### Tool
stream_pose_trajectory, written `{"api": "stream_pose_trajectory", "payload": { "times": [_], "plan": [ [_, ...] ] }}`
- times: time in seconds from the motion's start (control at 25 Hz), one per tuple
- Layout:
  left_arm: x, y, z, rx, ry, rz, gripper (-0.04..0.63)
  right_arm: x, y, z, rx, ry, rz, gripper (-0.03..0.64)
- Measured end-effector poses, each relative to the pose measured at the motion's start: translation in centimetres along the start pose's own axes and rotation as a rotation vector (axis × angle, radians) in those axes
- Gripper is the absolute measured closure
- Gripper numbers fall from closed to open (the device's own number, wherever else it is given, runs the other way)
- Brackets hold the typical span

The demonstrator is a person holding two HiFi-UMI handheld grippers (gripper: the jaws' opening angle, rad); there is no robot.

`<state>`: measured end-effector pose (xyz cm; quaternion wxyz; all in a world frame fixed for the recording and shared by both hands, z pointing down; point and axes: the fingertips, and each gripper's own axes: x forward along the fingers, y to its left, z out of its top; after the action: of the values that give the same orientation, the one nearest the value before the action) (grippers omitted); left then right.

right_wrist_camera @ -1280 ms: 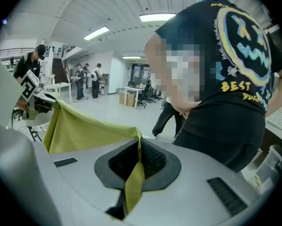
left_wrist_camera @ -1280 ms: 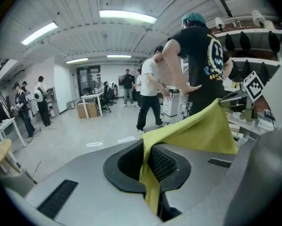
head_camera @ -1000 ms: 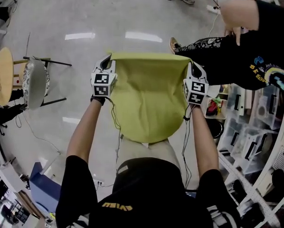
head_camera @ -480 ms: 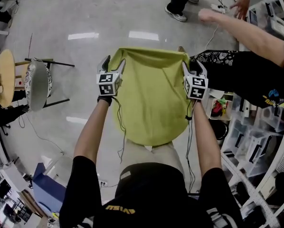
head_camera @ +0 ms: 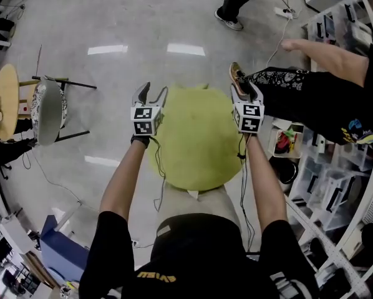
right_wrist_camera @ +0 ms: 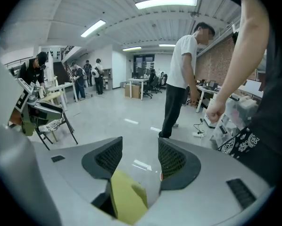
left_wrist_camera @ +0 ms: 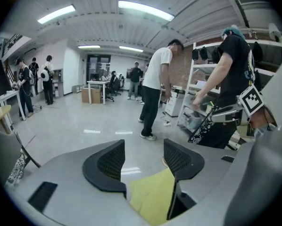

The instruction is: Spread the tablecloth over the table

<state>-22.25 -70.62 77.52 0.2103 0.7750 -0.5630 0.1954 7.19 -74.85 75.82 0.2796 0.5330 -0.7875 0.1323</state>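
The yellow-green tablecloth [head_camera: 196,139] lies draped in a rounded shape in front of me; whatever is under it is hidden. My left gripper [head_camera: 150,92] is at its far left edge, wide apart with its jaws closing a little. The cloth [left_wrist_camera: 150,199] shows low in the gap of this gripper [left_wrist_camera: 143,159], and the pads do not press it. My right gripper [head_camera: 244,92] is at the far right edge, jaws opening. In the right gripper view the cloth [right_wrist_camera: 124,199] hangs loose below that gripper [right_wrist_camera: 140,157].
A chair with a patterned cushion [head_camera: 46,108] and a round wooden top [head_camera: 4,101] stand at the left. A person in black [head_camera: 324,98] leans in at the right, one shoe [head_camera: 235,80] close to my right gripper. Shelving with bins [head_camera: 336,185] lines the right side.
Both grippers were shut on the cloth's far corners and now stand open. The cloth has dropped from a stretched sheet into a rounded drape, and both hands have sunk lower.
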Motion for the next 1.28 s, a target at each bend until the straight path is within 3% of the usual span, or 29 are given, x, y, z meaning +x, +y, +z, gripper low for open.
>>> {"api": "stream_pose_trajectory", "payload": {
  "times": [0.2, 0.44, 0.6, 0.76, 0.96, 1.2, 1.28],
  "plan": [
    [-4.0, -1.9, 0.9, 0.026, -0.043, 0.006, 0.411, -3.8, 0.7, 0.4, 0.012, -0.031, -0.011, 0.436],
    [-11.1, -4.6, 3.3, 0.055, -0.152, -0.02, 0.532, -12.5, 3.5, -0.2, 0.108, -0.068, -0.064, 0.565],
    [-16.9, -5.9, 4.5, 0.003, -0.211, -0.049, 0.569, -19.7, 7.3, -0.5, 0.205, -0.096, -0.086, 0.615],
    [-21.7, -7.8, 3.9, -0.057, -0.206, -0.164, 0.577, -25.4, 12.0, 1.3, 0.188, -0.175, -0.043, 0.615],
    [-27.0, -11.5, 3.9, -0.079, -0.234, -0.3, 0.577, -31.7, 15.3, 2.3, 0.101, -0.236, -0.077, 0.615],
    [-33.6, -16.2, 6.6, -0.089, -0.386, -0.252, 0.577, -38.6, 17.2, 0.5, 0.063, -0.271, -0.033, 0.617],
    [-35.8, -18.3, 6.4, -0.028, -0.409, -0.248, 0.577, -41.1, 17.1, 0.1, 0.066, -0.295, -0.021, 0.617]
  ]
}}
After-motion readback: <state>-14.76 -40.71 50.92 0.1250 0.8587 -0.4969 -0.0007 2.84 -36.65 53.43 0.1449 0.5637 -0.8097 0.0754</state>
